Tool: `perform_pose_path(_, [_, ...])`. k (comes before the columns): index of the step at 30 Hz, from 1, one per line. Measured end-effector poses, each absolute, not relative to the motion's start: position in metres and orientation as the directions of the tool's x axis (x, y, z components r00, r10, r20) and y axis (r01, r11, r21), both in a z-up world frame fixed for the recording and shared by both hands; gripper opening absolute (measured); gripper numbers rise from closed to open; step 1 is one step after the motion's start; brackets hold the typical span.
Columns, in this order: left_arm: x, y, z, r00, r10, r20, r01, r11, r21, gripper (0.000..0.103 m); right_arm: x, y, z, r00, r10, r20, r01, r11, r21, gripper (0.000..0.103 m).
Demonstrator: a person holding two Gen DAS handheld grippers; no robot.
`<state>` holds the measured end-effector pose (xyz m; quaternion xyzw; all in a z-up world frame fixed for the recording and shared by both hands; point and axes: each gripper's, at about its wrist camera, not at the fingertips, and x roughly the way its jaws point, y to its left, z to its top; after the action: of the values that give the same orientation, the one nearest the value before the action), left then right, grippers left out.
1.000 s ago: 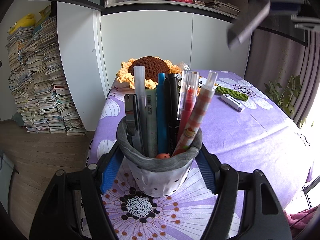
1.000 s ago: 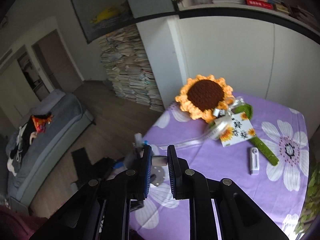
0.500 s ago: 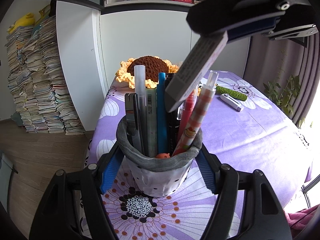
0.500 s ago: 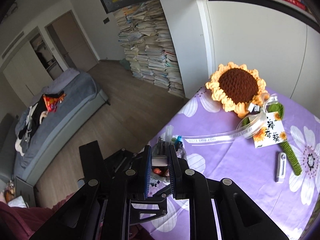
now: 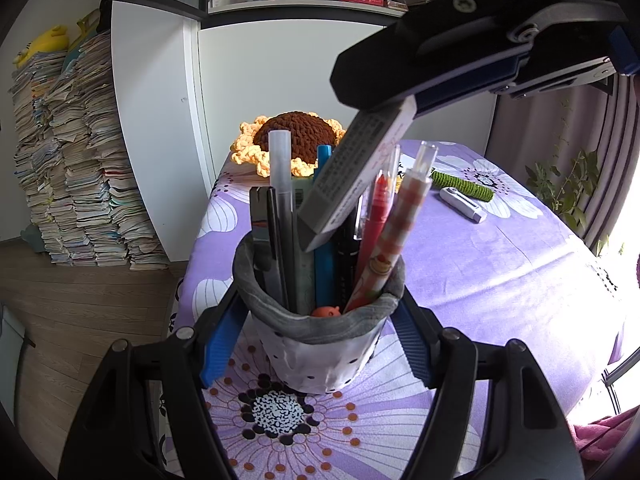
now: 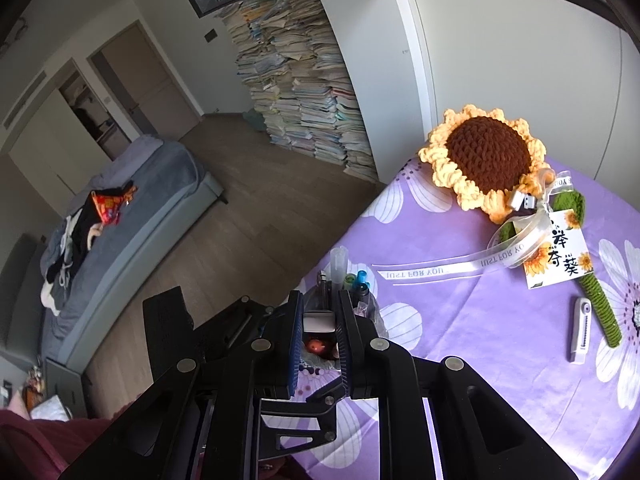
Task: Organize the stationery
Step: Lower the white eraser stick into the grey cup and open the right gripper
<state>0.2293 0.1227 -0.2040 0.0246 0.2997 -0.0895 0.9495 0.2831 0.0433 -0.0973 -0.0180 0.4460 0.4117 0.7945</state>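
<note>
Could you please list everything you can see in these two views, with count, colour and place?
Pen holder: one, grey fabric with dots, on the table edge, between the left gripper's fingers.
Pens: several upright in the holder; clear, blue, black, red and checked ones show.
Eraser: one, grey-white block, held tilted above the holder.
Sunflower: one, crocheted, yellow and brown with a green stem, on the table's far side.
Tag: one, white card on a ribbon, by the stem.
White case: one, flat beside the stem.
Tablecloth: one, purple with flowers.
Paper stacks: on the floor by the cabinet.
Left gripper: around the holder.
Right gripper: shut on the eraser.
</note>
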Motion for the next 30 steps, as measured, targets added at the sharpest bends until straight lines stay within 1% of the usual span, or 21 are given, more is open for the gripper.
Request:
perform_pose_path(13, [0.229,0.121,-0.204,0.803,-0.157,-0.575,0.186,0.982,-0.009,0.070,0.287,0.054,-0.105,0.248,0.624,-0.741,-0.671,0.662,0.333,0.017])
perform_pose_path(20, [0.228,0.116,-0.206,0.799,-0.158,-0.580,0.189,0.982,-0.007,0.070,0.287,0.067,-0.112,0.265,0.587,-0.765,-0.676,0.679,0.287,0.017])
perform_pose_path(30, [0.228,0.114,-0.205,0.798,-0.158,-0.581,0.189,0.982,-0.007,0.070,0.290,0.068,-0.113,0.243,0.604,-0.759,-0.676,0.667,0.313,0.017])
